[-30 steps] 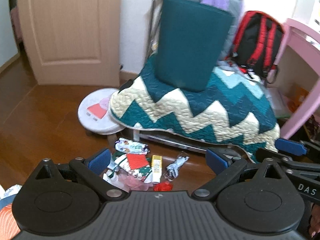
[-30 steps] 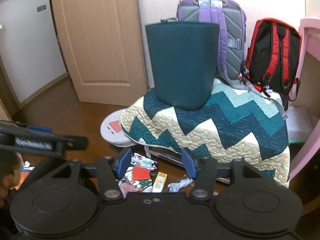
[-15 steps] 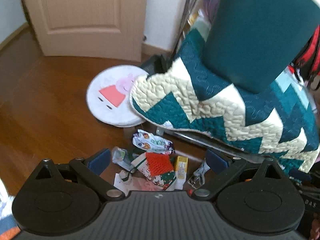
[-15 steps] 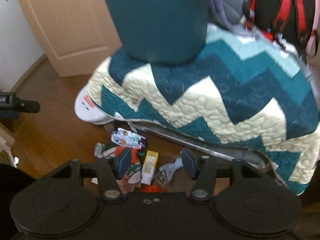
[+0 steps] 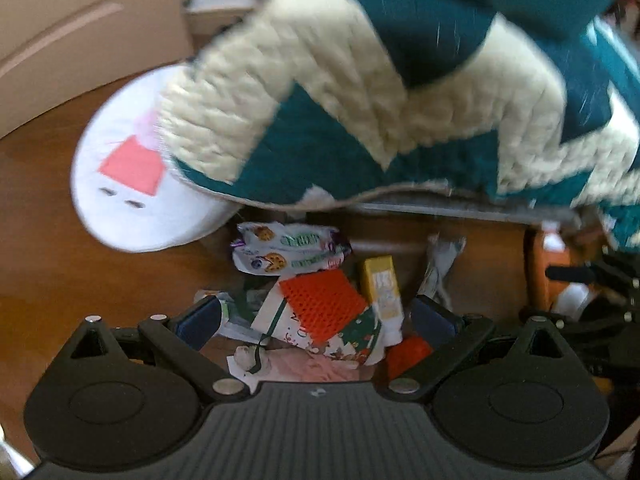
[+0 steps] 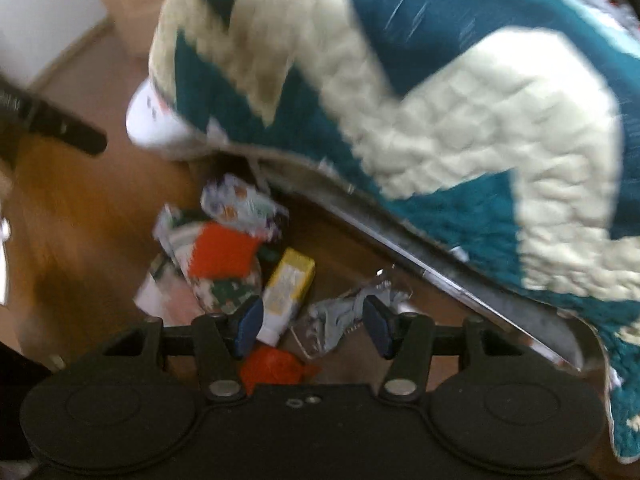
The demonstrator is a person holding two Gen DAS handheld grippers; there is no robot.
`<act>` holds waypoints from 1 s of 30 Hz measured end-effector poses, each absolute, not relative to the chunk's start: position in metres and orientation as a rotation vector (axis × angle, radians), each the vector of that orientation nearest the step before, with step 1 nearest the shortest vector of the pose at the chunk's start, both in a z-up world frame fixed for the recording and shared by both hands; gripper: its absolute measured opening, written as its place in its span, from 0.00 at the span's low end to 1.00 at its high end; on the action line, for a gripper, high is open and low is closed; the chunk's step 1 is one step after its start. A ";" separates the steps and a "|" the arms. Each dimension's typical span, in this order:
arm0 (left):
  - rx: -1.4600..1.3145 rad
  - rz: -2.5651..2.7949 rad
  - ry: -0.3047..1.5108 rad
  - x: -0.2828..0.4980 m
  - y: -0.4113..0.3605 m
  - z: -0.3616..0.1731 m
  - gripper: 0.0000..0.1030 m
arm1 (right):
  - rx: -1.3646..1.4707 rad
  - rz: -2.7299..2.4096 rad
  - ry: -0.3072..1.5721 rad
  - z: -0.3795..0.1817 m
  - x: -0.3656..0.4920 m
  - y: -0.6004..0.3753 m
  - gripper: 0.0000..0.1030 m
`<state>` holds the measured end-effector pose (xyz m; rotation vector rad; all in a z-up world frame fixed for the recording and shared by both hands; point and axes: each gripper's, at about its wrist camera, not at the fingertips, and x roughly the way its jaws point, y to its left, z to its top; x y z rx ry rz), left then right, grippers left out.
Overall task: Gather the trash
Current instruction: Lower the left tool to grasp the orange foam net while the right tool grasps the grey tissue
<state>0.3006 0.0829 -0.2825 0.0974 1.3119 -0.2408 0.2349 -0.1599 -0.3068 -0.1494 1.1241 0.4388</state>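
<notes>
A heap of trash lies on the wooden floor under the quilt's edge. It holds a white cookie wrapper [image 5: 288, 250], a red-and-white printed paper [image 5: 320, 312], a yellow tube [image 5: 382, 290], a grey crumpled wrapper [image 6: 344, 316] and a small red scrap [image 6: 276, 364]. My left gripper [image 5: 318, 320] hangs open just above the heap, its fingers either side of the red paper. Over the tube's cap and the grey wrapper [image 5: 440, 268], my right gripper [image 6: 314, 324] is open too. The teal bin [image 5: 520, 0] stands on the quilt, mostly cut off at the top.
A teal-and-cream zigzag quilt [image 5: 360, 100] drapes over a low metal-framed piece, overhanging the heap. A round white stool [image 5: 132, 184] with a pink picture stands left of it. A wooden door [image 5: 60, 28] is behind. The other gripper's body [image 6: 48, 120] shows at left.
Both grippers have dropped down and forward toward the trash heap, which now fills the lower middle of both views. The bin and backpacks have slid out at the top. Both frames are motion-blurred.
</notes>
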 end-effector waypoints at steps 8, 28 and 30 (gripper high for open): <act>0.186 -0.336 1.412 0.312 0.065 -0.384 0.99 | -0.220 0.468 1.216 -0.379 0.256 -0.153 0.51; 0.256 -0.328 1.407 0.313 0.048 -0.490 0.96 | -0.482 0.538 1.254 -0.480 0.285 -0.115 0.50; 0.246 -0.332 1.412 0.313 0.048 -0.493 0.86 | -0.482 0.539 1.247 -0.481 0.286 -0.114 0.50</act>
